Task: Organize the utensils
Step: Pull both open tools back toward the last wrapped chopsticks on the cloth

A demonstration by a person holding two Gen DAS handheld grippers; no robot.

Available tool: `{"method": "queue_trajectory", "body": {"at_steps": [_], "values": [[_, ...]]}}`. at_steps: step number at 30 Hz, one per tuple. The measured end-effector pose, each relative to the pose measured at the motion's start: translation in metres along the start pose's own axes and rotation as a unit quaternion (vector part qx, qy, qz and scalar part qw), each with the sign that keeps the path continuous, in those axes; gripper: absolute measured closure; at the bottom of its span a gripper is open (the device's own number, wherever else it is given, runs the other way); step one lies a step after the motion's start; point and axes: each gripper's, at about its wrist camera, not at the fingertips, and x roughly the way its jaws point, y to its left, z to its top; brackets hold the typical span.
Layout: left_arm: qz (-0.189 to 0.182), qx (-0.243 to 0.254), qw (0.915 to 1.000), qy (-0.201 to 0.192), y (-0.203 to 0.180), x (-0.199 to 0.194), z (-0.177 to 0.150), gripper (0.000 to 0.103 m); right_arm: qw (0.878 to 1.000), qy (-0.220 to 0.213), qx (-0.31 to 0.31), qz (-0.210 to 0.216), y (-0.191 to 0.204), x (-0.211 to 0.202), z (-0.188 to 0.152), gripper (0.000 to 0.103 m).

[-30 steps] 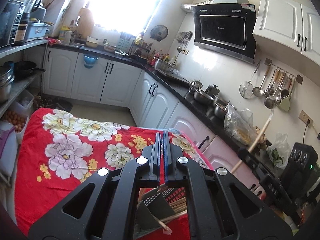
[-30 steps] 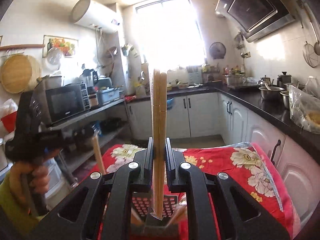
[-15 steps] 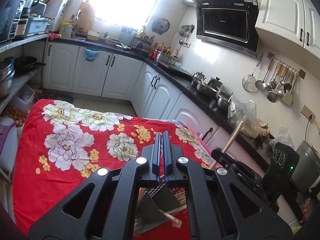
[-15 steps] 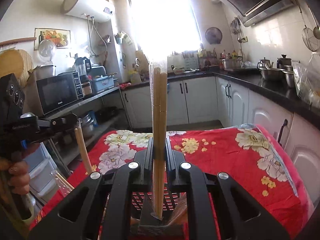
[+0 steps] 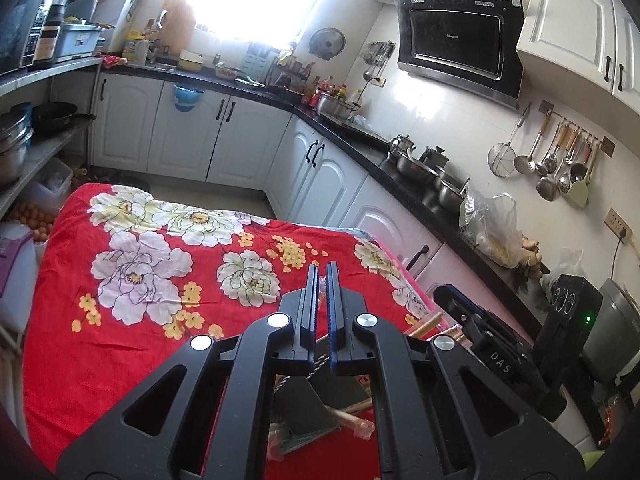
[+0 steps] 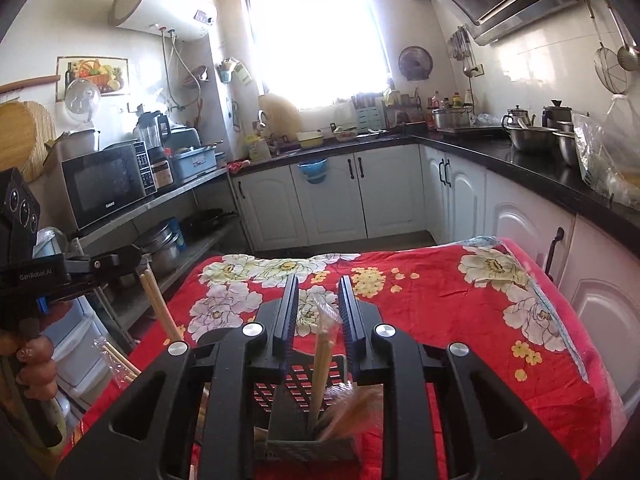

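Right wrist view: a wrapped pair of wooden chopsticks [image 6: 322, 354] stands nearly upright in a black perforated utensil holder [image 6: 312, 408] at lower centre of the frame, its clear sleeve reaching up between the fingers of the right gripper [image 6: 318, 308]. The jaws, which have just been opening, stand apart and clear of the pair on both sides. More wooden sticks lean inside the holder to the right of it. The holder rests on a red floral cloth [image 6: 440, 300] spread over a table, in a kitchen of white cabinets [image 6: 380, 196] and black countertop, with a bright window at top centre and a microwave [image 6: 106, 184] on a shelf at left. At the left edge, a hand [image 6: 34, 364] grips the handle of the left gripper [image 6: 120, 260], from which light wooden sticks [image 6: 158, 304] slant down toward more wrapped chopsticks on the cloth. In the left wrist view the left gripper [image 5: 323, 280] points slightly downward over the cloth with its jaws closed together; what they pinch is hidden below the fingers. The holder [image 5: 308, 412] shows dark at lower centre
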Motion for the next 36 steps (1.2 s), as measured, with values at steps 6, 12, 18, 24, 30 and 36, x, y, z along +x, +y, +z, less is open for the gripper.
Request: {"method": "queue_trajectory", "body": {"at_steps": [6, 12, 18, 24, 30, 36], "values": [[0.006, -0.003, 1.0, -0.006, -0.001, -0.01, -0.001, 0.089, 1.0, -0.005, 0.004, -0.005, -0.004, -0.017, 0.003, 0.073], [0.015, -0.003, 0.9997, -0.016, -0.005, -0.026, -0.003, 0.068, 1.0, -0.008, 0.011, -0.01, -0.007, -0.036, 0.004, 0.067], [0.019, -0.002, 0.9995, -0.024, -0.011, -0.044, -0.009, 0.05, 1.0, -0.009, 0.011, -0.011, -0.007, -0.057, 0.002, 0.055], [0.025, 0.008, 0.999, -0.036, -0.02, -0.063, -0.02, 0.029, 1.0, -0.011, 0.014, -0.013, -0.007, -0.077, -0.004, 0.045], [0.026, 0.014, 0.9989, -0.038, -0.03, -0.076, -0.038, 0.011, 1.0, -0.012, 0.016, -0.02, -0.009, -0.096, -0.014, 0.034], [0.028, 0.013, 0.999, -0.031, -0.036, -0.081, -0.06, 0.011, 1.0, -0.007, 0.016, -0.024, -0.011, -0.112, -0.025, 0.027]]}}
